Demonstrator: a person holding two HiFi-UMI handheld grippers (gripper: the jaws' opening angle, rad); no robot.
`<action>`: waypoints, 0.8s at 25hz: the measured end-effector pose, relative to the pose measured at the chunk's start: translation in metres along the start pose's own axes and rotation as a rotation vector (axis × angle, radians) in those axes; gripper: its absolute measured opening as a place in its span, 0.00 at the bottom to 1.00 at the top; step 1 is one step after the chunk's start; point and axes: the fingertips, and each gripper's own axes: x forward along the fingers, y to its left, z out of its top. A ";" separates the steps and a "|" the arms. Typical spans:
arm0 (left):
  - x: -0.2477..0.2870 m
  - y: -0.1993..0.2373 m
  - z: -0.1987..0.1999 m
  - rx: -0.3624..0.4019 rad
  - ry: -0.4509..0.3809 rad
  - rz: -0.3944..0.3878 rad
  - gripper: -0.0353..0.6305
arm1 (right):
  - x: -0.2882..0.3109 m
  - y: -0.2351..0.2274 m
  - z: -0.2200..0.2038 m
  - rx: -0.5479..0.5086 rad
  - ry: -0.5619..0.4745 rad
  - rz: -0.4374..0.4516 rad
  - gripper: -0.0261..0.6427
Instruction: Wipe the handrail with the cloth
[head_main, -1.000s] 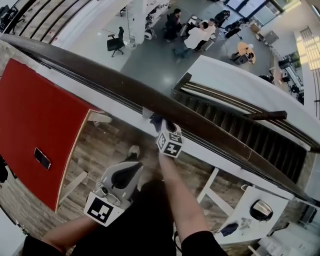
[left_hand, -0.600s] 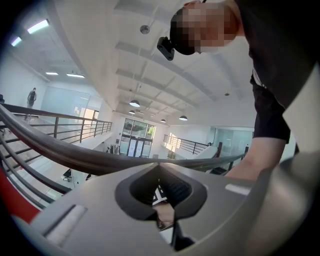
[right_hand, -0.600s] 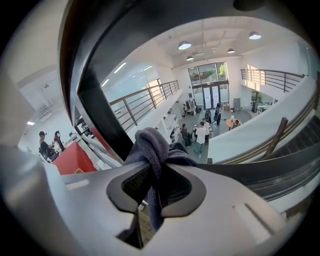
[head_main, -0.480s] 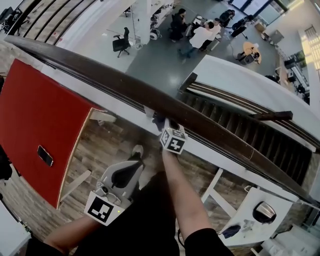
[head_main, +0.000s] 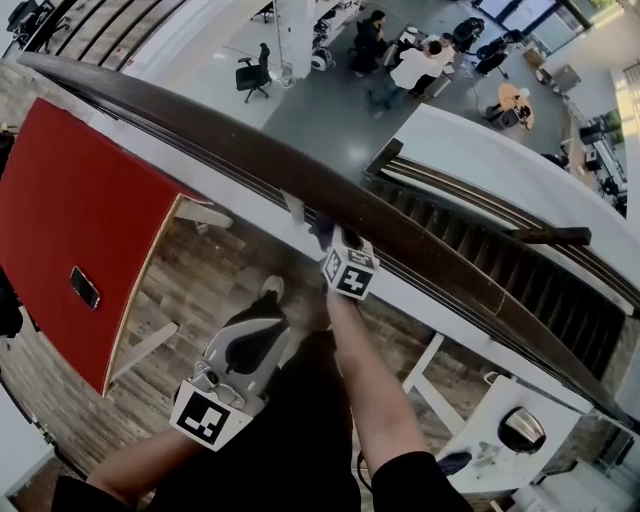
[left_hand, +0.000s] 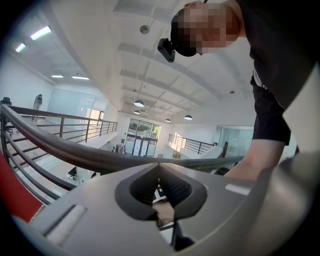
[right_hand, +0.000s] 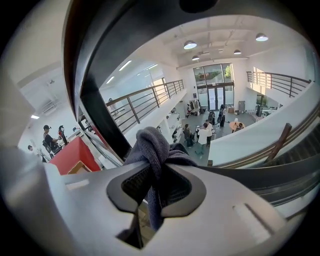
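A dark brown handrail (head_main: 230, 150) runs diagonally from the upper left to the lower right of the head view. My right gripper (head_main: 335, 245) reaches up to its near side, shut on a bunched dark blue-grey cloth (head_main: 321, 233) that presses against the rail. In the right gripper view the cloth (right_hand: 152, 145) bulges out from between the jaws of the right gripper (right_hand: 157, 172), with the handrail (right_hand: 82, 85) arching close above. My left gripper (head_main: 262, 325) hangs low beside the person's legs, shut and empty. The left gripper (left_hand: 160, 167) points along the handrail (left_hand: 75, 152) from below.
A red tabletop (head_main: 70, 220) with a dark phone (head_main: 85, 288) lies at the left. Beyond the rail is a drop to a lower floor with people (head_main: 420, 65) and a staircase (head_main: 480, 245). A white desk (head_main: 500, 430) stands at the lower right.
Hardly anything: the right gripper keeps the cloth on the same stretch of the rail and the left gripper stays low. The head view has shifted slightly.
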 end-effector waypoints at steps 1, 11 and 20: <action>0.000 -0.002 -0.001 -0.001 0.003 0.001 0.05 | -0.001 -0.002 -0.001 0.000 0.000 0.001 0.12; 0.008 -0.020 -0.006 -0.012 0.034 -0.011 0.05 | -0.014 -0.017 -0.002 -0.002 0.002 0.007 0.12; 0.020 -0.026 -0.003 -0.015 0.014 -0.005 0.05 | -0.025 -0.033 -0.006 0.010 0.005 -0.002 0.12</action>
